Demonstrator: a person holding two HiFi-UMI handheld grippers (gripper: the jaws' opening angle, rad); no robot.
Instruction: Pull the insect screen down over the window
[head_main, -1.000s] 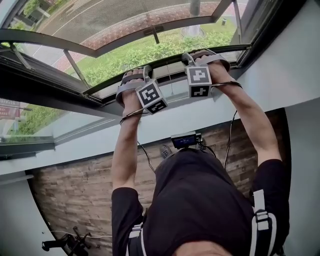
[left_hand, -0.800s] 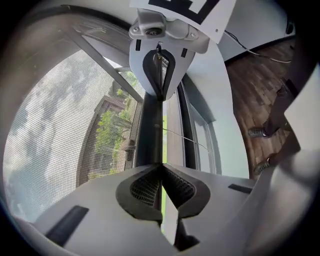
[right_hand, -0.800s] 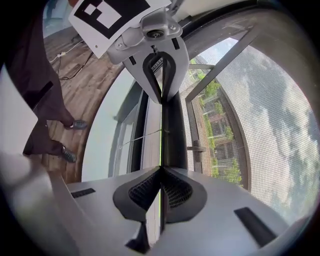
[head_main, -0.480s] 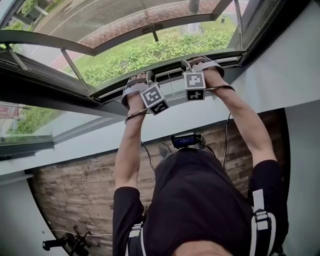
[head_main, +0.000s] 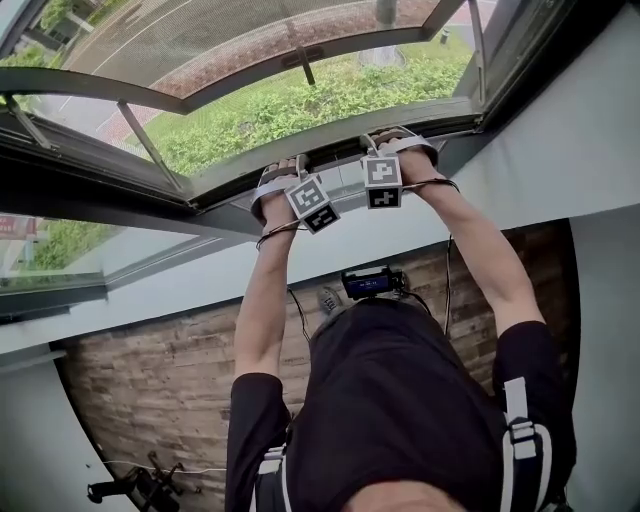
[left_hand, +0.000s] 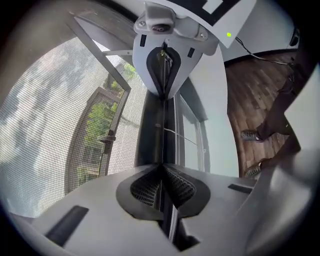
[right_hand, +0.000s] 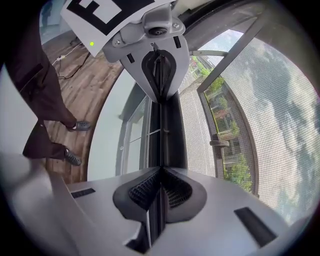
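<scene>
The insect screen's dark bottom bar (head_main: 338, 152) runs across the window between my two grippers. My left gripper (head_main: 288, 172) and right gripper (head_main: 392, 140) face each other along it, both shut on its thin edge. In the left gripper view my pads (left_hand: 161, 177) pinch the bar (left_hand: 155, 130), with the right gripper (left_hand: 163, 75) clamped further along. The right gripper view mirrors this: own jaws (right_hand: 159, 182) on the bar (right_hand: 165, 130), left gripper (right_hand: 160, 70) beyond. Grey mesh (left_hand: 50, 125) (right_hand: 270, 110) stretches on the outdoor side of the bar.
The open window sash with its handle (right_hand: 220, 143) stands outside the mesh. The white window frame (head_main: 230, 265) and the wall below it lie on the room side. A wood floor (head_main: 150, 380), cables (head_main: 296, 310) and the person's shoes (right_hand: 75, 126) are beneath.
Both grippers and the bar they hold have moved further from my head, up the picture, and my arms have stretched out. Both grips are unchanged.
</scene>
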